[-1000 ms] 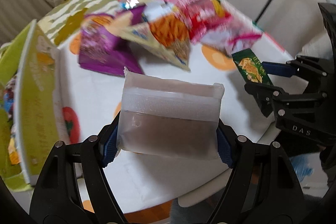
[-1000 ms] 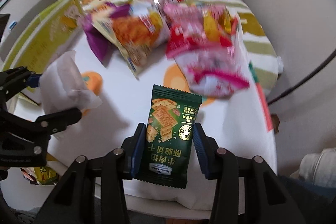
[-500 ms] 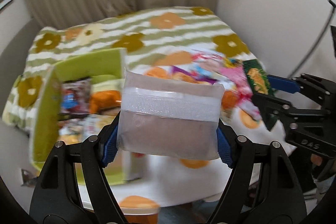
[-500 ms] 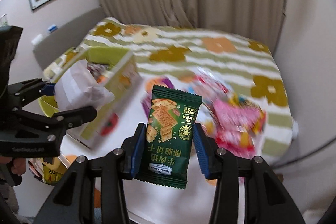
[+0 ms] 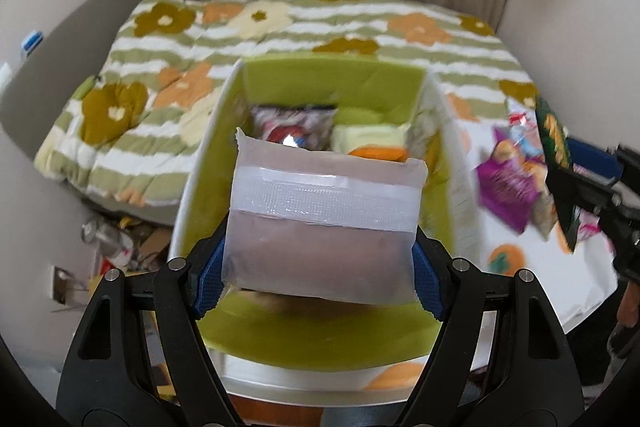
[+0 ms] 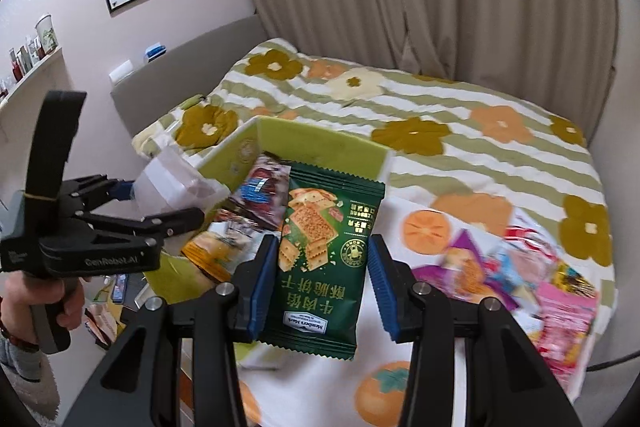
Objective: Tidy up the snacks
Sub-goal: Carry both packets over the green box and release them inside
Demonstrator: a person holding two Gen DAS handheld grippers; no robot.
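Note:
My left gripper [image 5: 319, 273] is shut on a translucent white packet [image 5: 324, 211] with brown contents and holds it above the open green box [image 5: 320, 79]. Several snack bags lie inside the box. In the right wrist view the left gripper [image 6: 160, 201] and its white packet [image 6: 172, 179] hang over the box's left wall [image 6: 236, 155]. My right gripper [image 6: 324, 283] is shut on a dark green cracker packet [image 6: 326, 251], in front of the box's right side. It also shows at the right edge of the left wrist view, where the right gripper [image 5: 592, 187] grips the green packet [image 5: 554, 143].
A pile of loose snack bags [image 6: 520, 267] lies on the white fruit-print tablecloth [image 6: 424, 227] right of the box. Behind is a bed with a flowered quilt [image 6: 440, 107] and curtains. Clutter covers the floor [image 5: 116, 243] at the left. A person's hand [image 6: 68, 307] holds the left gripper's handle.
Both grippers have swung left and upward, away from the snack pile and over to the green box. Each has kept its packet throughout.

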